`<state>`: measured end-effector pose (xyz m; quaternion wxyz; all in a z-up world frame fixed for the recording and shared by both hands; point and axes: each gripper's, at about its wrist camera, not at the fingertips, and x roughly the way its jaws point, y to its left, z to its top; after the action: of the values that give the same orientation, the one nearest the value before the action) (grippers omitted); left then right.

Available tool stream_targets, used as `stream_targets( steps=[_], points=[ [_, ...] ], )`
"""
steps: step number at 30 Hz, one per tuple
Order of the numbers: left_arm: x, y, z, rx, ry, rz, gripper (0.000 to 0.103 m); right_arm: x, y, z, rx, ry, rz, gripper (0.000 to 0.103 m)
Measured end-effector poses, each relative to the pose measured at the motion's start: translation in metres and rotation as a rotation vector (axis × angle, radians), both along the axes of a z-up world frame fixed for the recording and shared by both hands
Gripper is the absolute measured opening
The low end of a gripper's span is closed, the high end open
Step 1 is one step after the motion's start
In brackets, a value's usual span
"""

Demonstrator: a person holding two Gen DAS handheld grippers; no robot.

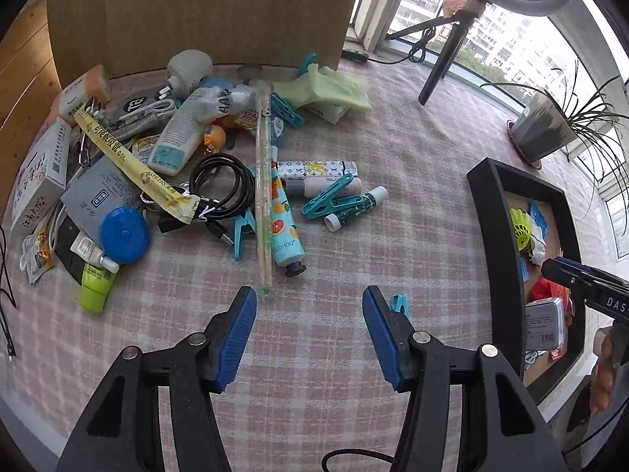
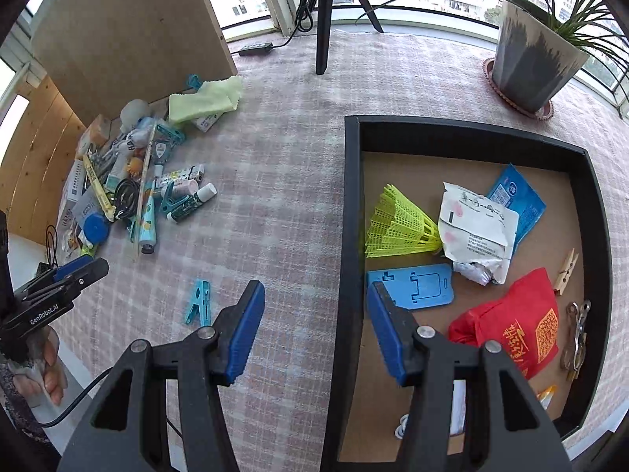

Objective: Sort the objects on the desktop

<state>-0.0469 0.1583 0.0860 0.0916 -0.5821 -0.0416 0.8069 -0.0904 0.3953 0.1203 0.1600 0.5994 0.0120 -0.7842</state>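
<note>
Checked tablecloth point(image 2: 283, 181) bears black tray point(image 2: 352, 236) holding shuttlecock point(image 2: 397, 224), red pouch point(image 2: 519, 326).

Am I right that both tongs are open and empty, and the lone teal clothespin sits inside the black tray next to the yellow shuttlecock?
Not quite. The teal clothespin lies on the checked tablecloth, outside the black tray, as the right wrist view shows. The rest holds: the left tongs and right tongs are open and empty, and the yellow shuttlecock is in the tray.

One tray point(image 2: 352, 236), one shuttlecock point(image 2: 397, 228), one red pouch point(image 2: 511, 326), one potted plant point(image 2: 530, 59), two tools, left point(image 1: 309, 303) and right point(image 2: 316, 295).
</note>
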Motion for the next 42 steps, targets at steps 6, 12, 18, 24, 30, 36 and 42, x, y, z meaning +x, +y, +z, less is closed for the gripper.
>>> stream_targets(
  steps=[6,12,18,24,30,36,42],
  points=[
    [0.014,-0.059,-0.003,-0.015,0.009,0.102,0.053,0.008,-0.059,-0.008,-0.014,0.005,0.087,0.053],
    [0.036,-0.119,0.000,-0.019,0.025,0.215,0.053,0.024,-0.120,-0.010,-0.002,0.067,0.189,0.053],
    [0.056,-0.172,0.000,-0.033,0.035,0.304,0.053,0.037,-0.168,-0.019,0.056,0.073,0.261,0.053],
    [0.070,-0.213,-0.004,-0.036,0.035,0.358,0.053,0.044,-0.195,-0.020,0.067,0.079,0.280,0.053],
    [0.073,-0.253,0.005,-0.013,0.050,0.380,0.053,0.039,-0.203,-0.004,0.045,0.078,0.223,0.053],
    [0.043,-0.300,0.034,-0.021,0.100,0.386,0.053,0.031,-0.197,0.023,0.010,0.111,0.161,0.053],
    [0.002,-0.315,0.047,-0.032,0.123,0.331,0.053,0.019,-0.189,0.041,-0.008,0.127,0.137,0.053]
  ],
)
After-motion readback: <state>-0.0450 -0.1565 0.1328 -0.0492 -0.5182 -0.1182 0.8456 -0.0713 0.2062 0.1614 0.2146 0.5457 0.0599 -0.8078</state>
